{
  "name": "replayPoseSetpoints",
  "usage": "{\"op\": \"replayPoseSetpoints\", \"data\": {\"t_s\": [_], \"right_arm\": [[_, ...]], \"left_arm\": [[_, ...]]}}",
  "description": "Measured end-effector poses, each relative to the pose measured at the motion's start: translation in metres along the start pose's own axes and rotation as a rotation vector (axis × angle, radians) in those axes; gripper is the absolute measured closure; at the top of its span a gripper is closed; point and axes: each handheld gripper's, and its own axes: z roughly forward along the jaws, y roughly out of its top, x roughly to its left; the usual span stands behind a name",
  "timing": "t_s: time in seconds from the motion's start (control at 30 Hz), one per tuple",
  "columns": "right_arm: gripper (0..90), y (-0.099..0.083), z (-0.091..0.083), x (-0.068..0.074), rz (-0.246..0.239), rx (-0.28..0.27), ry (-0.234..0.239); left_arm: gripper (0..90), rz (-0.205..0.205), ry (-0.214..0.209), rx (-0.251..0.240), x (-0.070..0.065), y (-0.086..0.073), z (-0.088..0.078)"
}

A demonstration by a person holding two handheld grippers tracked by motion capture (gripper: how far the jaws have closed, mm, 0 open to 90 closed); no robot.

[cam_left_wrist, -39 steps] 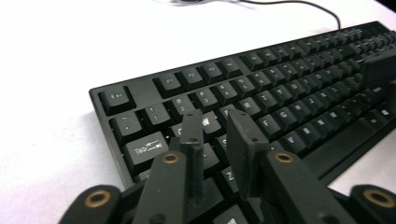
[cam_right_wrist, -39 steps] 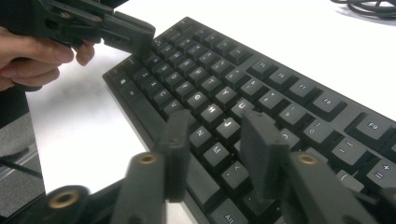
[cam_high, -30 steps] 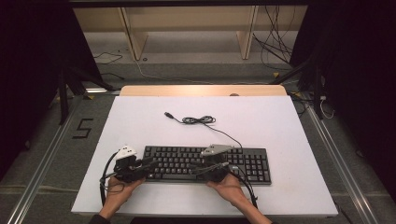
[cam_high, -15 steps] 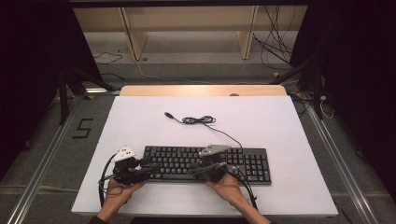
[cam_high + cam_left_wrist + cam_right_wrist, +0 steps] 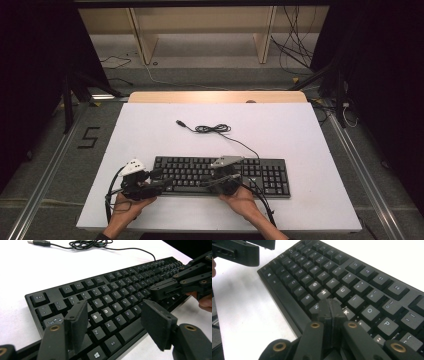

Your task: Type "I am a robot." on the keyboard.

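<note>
We see the white table (image 5: 300, 135) bearing the black keyboard (image 5: 260, 172) near its front edge. Our left gripper (image 5: 112, 325), its 2 jaws just widened with nothing between them, hovers over the keyboard's left end; our right gripper (image 5: 331, 308), jaws pressed together, tips onto the middle keys.

One keyboard (image 5: 260, 176) under two grippers, left (image 5: 161, 184) and right (image 5: 206, 183); one cable (image 5: 212, 129) beyond them; two hands (image 5: 127, 210).

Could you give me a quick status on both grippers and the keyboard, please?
Left gripper open, jaws just opening, over left keys. Right gripper shut, tips at J. Keyboard flat on table. Nothing in the way.
</note>
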Motion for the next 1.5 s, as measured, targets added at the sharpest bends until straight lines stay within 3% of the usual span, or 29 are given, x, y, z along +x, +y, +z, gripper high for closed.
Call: {"op": "replayPoseSetpoints", "data": {"t_s": [0.57,0.97,1.2,1.27,1.5], "right_arm": [[90.0,-0.002,0.007,0.001,-0.005,0.031,-0.005],[89.5,-0.003,0.007,0.002,-0.002,0.022,-0.007],[75.3,0.000,-0.004,0.002,0.017,-0.029,0.044],[65.5,0.000,-0.007,0.003,0.021,-0.041,0.062],[49.9,0.002,-0.012,0.008,0.016,-0.043,0.095]], "left_arm": [[34.2,0.003,-0.009,-0.016,-0.004,-0.001,-0.002],[33.3,0.000,-0.005,-0.035,-0.004,-0.001,-0.005],[31.9,-0.009,0.002,-0.048,-0.003,-0.002,-0.006],[31.4,-0.006,0.003,-0.052,-0.003,-0.002,-0.006],[30.3,-0.009,0.008,-0.061,-0.003,-0.002,-0.007]]}}
